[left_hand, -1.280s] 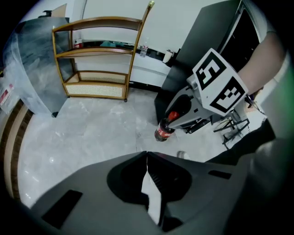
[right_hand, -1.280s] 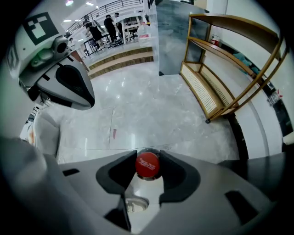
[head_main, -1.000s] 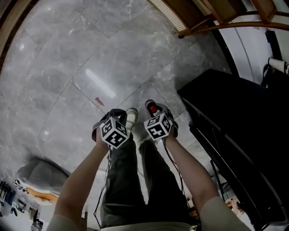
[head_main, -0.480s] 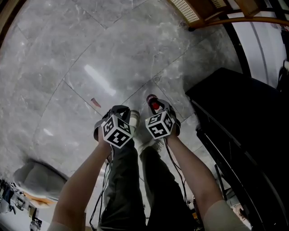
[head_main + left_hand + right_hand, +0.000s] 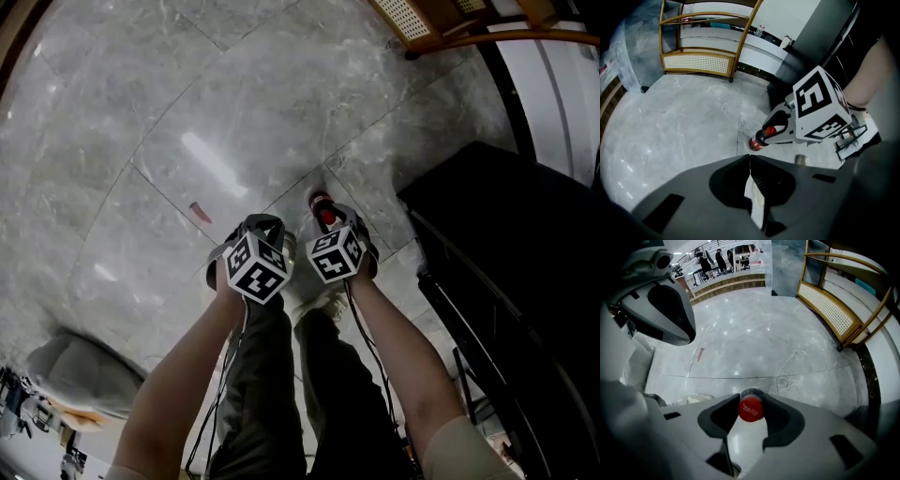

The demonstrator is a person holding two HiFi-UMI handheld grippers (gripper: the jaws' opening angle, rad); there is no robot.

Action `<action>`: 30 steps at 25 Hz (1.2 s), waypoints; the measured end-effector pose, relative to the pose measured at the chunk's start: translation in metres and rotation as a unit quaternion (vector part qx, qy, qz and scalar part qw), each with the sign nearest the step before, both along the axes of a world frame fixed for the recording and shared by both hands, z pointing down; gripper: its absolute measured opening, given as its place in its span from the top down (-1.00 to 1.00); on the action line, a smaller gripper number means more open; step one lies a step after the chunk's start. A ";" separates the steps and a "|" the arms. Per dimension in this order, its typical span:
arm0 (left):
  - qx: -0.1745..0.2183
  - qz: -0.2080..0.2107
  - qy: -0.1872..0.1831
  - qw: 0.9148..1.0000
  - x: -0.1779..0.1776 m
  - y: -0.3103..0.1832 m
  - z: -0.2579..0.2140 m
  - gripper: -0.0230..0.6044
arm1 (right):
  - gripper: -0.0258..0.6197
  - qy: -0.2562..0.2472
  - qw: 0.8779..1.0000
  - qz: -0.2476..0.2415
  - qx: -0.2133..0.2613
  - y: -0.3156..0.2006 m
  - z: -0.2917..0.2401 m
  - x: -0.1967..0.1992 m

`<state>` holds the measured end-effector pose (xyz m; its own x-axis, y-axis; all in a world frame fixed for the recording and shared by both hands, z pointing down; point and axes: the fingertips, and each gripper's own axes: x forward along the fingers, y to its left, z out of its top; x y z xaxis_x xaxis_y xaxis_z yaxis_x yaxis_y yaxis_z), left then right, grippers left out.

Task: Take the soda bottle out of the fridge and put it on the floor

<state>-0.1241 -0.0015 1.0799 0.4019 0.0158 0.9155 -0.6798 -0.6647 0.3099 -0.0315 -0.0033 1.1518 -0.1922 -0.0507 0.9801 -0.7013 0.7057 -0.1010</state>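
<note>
Right gripper view: soda bottle (image 5: 751,409) neck pinched in right gripper (image 5: 751,401), upright, base at/near floor (image 5: 187,112), just left of fridge (image 5: 506,225). Vs 1 s ago: bottle barely moved; left gripper (image 5: 750,161), jaws pressed together, empty, drifted closer to fridge. Judged: placement near done, release left. Count: 1 bottle, 2 grippers, 1 fridge, 1 shelf (image 5: 698,63) beyond fridge.
</note>
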 end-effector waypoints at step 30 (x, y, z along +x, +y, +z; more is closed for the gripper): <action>0.060 -0.029 -0.004 0.998 -0.007 -0.018 -0.157 0.91 | 0.75 -0.086 0.989 0.113 0.051 -0.016 -0.195 0.009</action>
